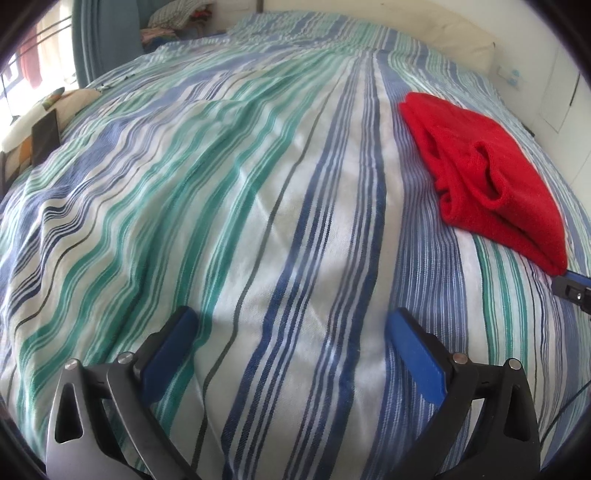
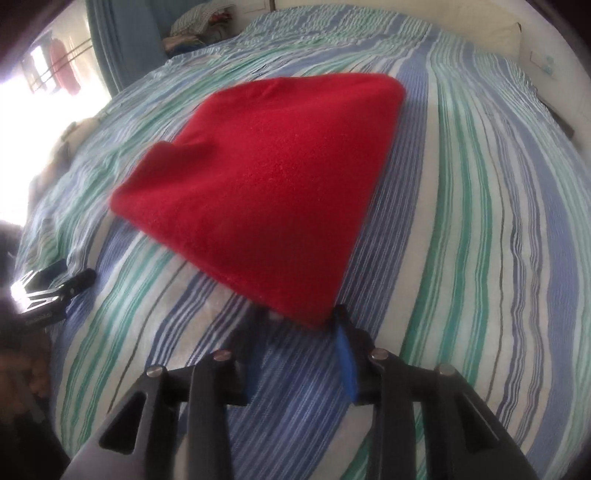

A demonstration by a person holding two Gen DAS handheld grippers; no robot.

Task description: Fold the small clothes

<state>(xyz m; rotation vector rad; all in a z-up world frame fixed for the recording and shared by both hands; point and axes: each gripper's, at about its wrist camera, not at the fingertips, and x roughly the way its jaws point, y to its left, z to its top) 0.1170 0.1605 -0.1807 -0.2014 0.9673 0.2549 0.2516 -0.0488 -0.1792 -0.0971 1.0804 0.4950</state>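
A folded red garment (image 2: 266, 192) lies on a bed covered by a blue, green and white striped bedspread (image 1: 258, 221). In the left wrist view the garment sits to the right side of the bed, with its layered folds facing the camera.

The right gripper (image 2: 301, 325) has its blue-padded fingers close together at the near corner of the garment; the cloth edge hides the fingertips, so whether they pinch the corner cannot be told. The left gripper (image 1: 291, 325) is spread wide and grasps nothing, poised over bare bedspread well apart from the garment.

Around the bed: a pile of clothes (image 1: 177, 18) at the far end, a blue curtain (image 2: 122, 40) by the bright window, a dark flat object (image 1: 46, 136) at the left bed edge, and a white wall (image 1: 546, 85) on the right.
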